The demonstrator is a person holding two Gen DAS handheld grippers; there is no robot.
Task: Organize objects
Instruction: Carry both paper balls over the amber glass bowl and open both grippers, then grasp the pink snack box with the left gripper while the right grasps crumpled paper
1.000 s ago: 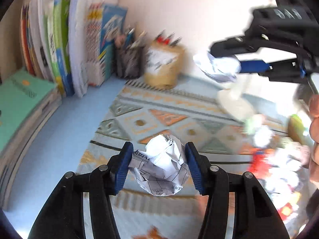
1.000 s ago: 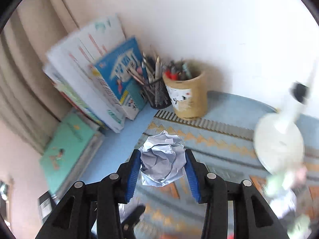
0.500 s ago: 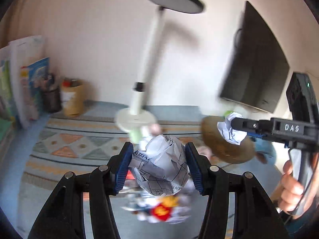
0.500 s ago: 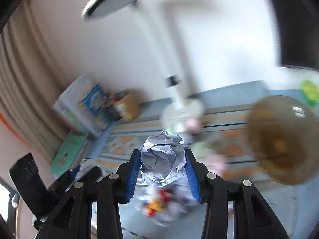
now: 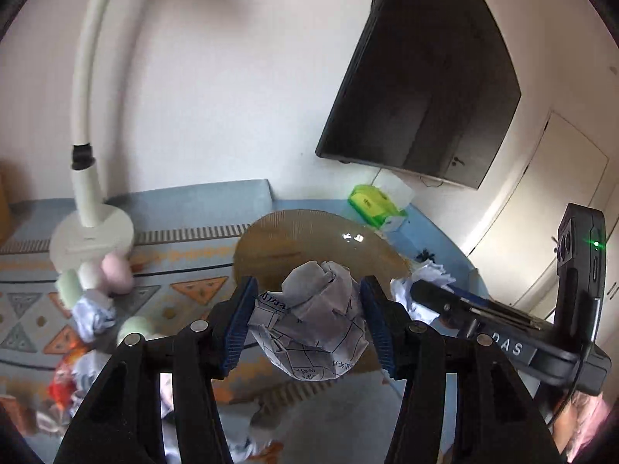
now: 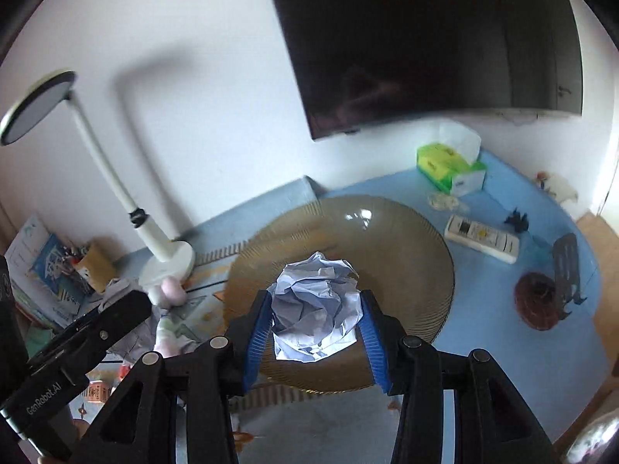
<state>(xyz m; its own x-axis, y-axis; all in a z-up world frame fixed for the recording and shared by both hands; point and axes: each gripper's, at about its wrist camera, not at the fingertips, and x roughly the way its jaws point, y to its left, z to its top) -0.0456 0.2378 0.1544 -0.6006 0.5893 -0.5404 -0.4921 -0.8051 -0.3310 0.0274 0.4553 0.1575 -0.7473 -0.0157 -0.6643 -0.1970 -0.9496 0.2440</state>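
Observation:
My left gripper point(image 5: 309, 328) is shut on a crumpled printed paper ball point(image 5: 309, 328) and holds it above the near rim of a round amber glass plate point(image 5: 294, 239). My right gripper point(image 6: 315, 321) is shut on a second crumpled paper ball point(image 6: 315, 309), held over the middle of the same plate point(image 6: 406, 255). The right gripper also shows at the right of the left wrist view point(image 5: 410, 290), with its paper ball point(image 5: 433, 272). The left gripper body shows at the lower left of the right wrist view point(image 6: 77, 348).
A white desk lamp point(image 5: 91, 232) stands left of the plate, with soft toys point(image 5: 112, 274) and loose clutter point(image 5: 85, 317) on the patterned mat. A green tissue box point(image 6: 450, 170), a remote point(image 6: 481, 237) and a dark hair clip point(image 6: 565, 266) lie on the blue table. A black monitor point(image 6: 425, 38) hangs behind.
Both grippers have swung right from the books and pen cups past the lamp to the amber plate, each still holding its paper ball.

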